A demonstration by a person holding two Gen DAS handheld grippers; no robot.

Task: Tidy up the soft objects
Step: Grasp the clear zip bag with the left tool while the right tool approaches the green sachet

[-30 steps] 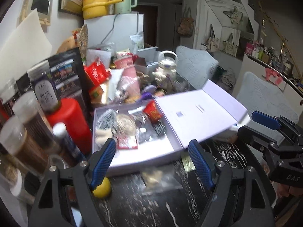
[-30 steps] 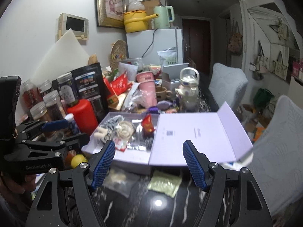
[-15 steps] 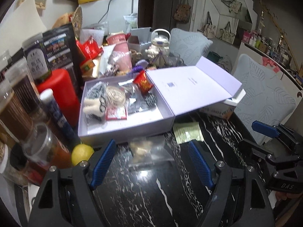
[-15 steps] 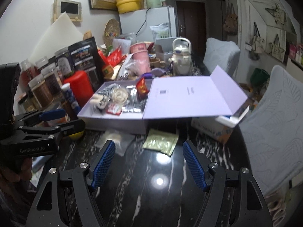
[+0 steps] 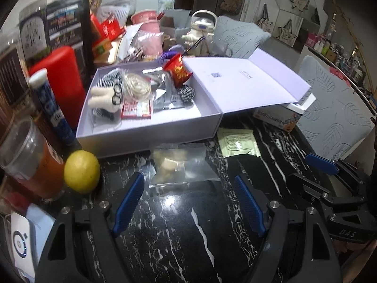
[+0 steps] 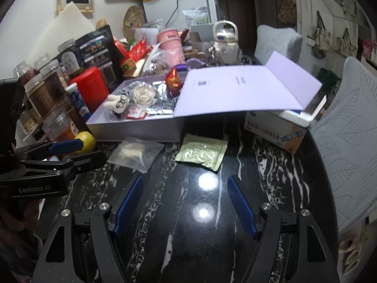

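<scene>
Lavender cardboard fills the middle of both views: an open gift box (image 5: 150,132) with its lid (image 5: 247,85) folded flat toward the right of the frame. Inside, toward the upper left of the left wrist view, lie a cream plush toy with glasses (image 5: 103,95), a pale knitted flower (image 5: 136,86), a red pouch (image 5: 179,72), a black-and-white woven ball (image 5: 186,93) and some foil sachets, so part of the sorting looks done.

Two soft packets remain outside on the black marble table (image 5: 193,224): a clear zip bag (image 5: 179,165) just below the box's front wall, centre of frame, and a pale green sachet (image 5: 238,142) to its right. A lemon (image 5: 82,171) sits at lower left, beside the box corner.

The left gripper (image 5: 189,202) stands with its jaws moderately apart and nothing between them, the clear bag just beyond its tips. The right gripper (image 6: 186,202) is likewise parted and empty, the green sachet (image 6: 202,153) lying ahead of it. Judging by this, the pickups of these two packets are what is left, each gripper seemingly lined up on its own.
</scene>
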